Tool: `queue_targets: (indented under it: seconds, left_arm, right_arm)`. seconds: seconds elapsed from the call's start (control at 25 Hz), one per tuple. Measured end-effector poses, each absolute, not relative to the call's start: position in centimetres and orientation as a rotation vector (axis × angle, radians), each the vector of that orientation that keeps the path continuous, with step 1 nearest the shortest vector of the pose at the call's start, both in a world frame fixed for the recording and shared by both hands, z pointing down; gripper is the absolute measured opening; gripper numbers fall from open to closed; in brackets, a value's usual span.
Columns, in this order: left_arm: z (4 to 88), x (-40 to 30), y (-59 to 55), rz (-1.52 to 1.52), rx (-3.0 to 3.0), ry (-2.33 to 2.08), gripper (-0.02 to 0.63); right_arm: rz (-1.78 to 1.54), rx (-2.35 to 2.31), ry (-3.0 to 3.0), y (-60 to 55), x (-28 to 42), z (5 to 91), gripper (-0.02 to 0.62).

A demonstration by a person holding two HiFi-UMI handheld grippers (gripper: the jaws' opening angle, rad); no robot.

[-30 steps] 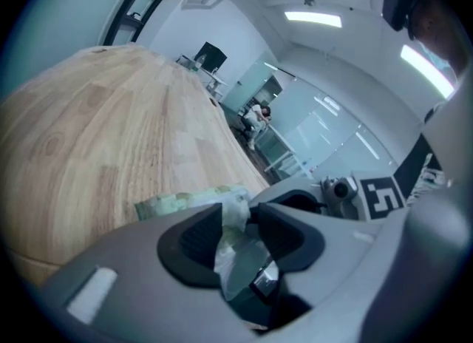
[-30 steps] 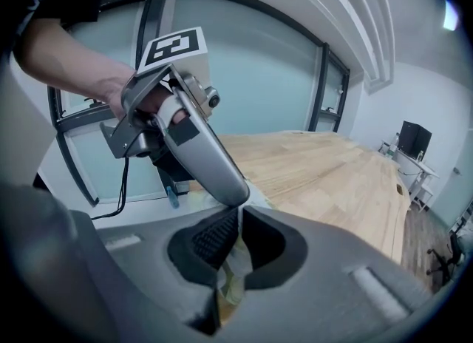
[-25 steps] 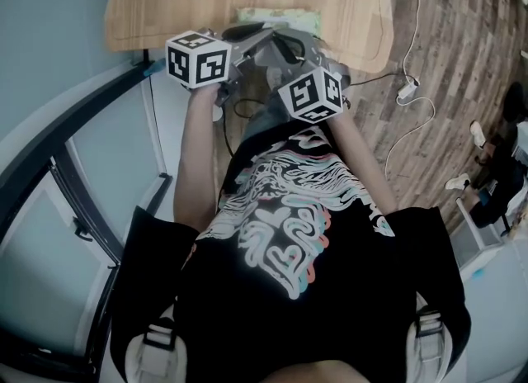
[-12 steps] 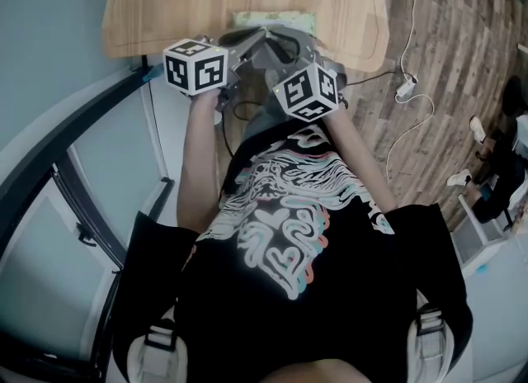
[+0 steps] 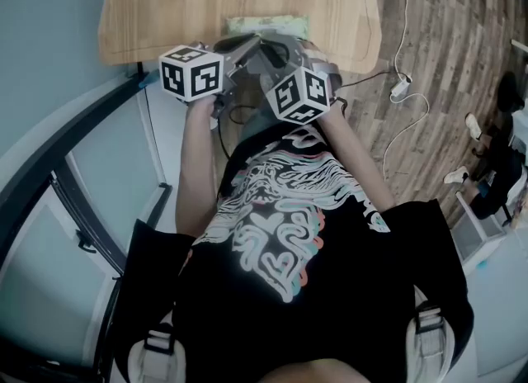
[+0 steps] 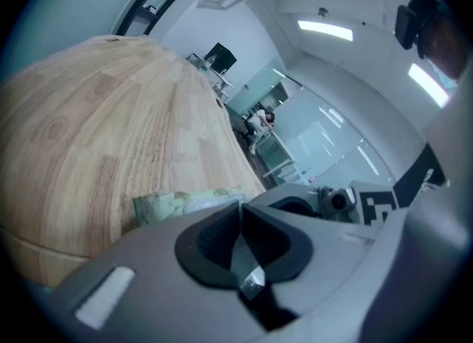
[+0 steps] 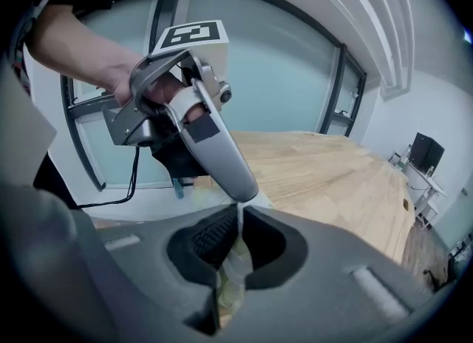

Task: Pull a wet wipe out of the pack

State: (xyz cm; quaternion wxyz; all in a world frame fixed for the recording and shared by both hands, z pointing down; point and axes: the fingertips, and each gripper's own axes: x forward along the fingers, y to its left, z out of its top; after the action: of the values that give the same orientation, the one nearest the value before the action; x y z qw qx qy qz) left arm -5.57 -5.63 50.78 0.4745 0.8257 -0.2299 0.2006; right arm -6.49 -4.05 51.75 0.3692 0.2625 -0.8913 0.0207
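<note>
Now | left tongs: just closing, clenched on clear flap | right tongs: clenched on pack edge | pack just ahead of both, on bench

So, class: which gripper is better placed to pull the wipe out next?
Probably left: the left gripper has just closed its jaws on a thin pale sheet at the pack, while the right gripper clamps the pack itself, steadying it.

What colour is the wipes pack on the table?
The pack is pale green, mottled; clearest in the left gripper view.
</note>
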Motion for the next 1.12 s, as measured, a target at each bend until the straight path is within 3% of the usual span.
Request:
queue_targets:
  seconds: [1.12]
  left_arm:
    - [49.6,-5.9,-5.3,0.424,2.026,-0.600,-0.003]
  right_arm:
    - [0.114,0.718,-2.311,-3.8,-6.2,51.6,0.014]
